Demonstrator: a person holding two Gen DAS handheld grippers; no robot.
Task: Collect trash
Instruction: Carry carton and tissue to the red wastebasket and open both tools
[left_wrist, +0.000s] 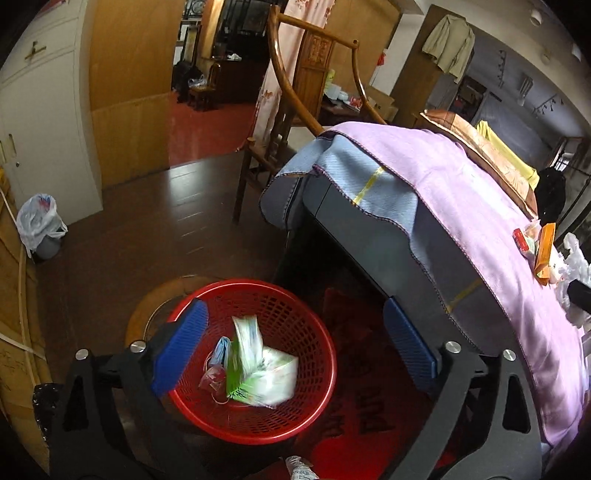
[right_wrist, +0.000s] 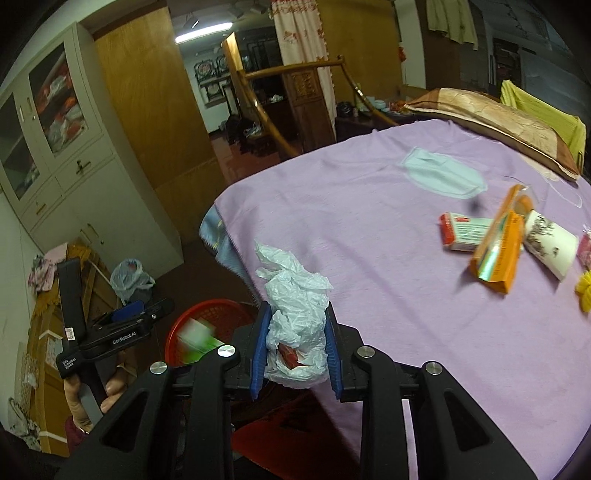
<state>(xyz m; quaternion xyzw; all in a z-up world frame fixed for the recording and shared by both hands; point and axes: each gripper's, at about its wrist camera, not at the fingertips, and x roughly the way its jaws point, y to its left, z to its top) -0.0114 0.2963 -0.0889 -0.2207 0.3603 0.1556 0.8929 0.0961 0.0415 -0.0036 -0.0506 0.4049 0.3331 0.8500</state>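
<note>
A red plastic basket (left_wrist: 295, 417) stands on the floor beside the table. A blurred green-and-white packet (left_wrist: 258, 369) is in the air inside it, over a blue mask (left_wrist: 221, 350) and a small wrapper. My left gripper (left_wrist: 295, 332) is open and empty above the basket. My right gripper (right_wrist: 295, 347) is shut on a crumpled white plastic bag (right_wrist: 295, 306) at the table's near edge. The basket (right_wrist: 218, 314) and the left gripper (right_wrist: 122, 325) show to its left. On the purple cloth (right_wrist: 369, 240) lie a mask (right_wrist: 439, 173), a red-white box (right_wrist: 465, 232), an orange box (right_wrist: 498, 251) and a paper cup (right_wrist: 550, 247).
A wooden chair (left_wrist: 295, 92) stands at the table's far end. A bin with a white bag (left_wrist: 38, 225) sits by the white cabinet (right_wrist: 74, 147). A pillow (right_wrist: 491, 122) lies at the back of the table. A red mat (left_wrist: 362, 387) covers the floor by the basket.
</note>
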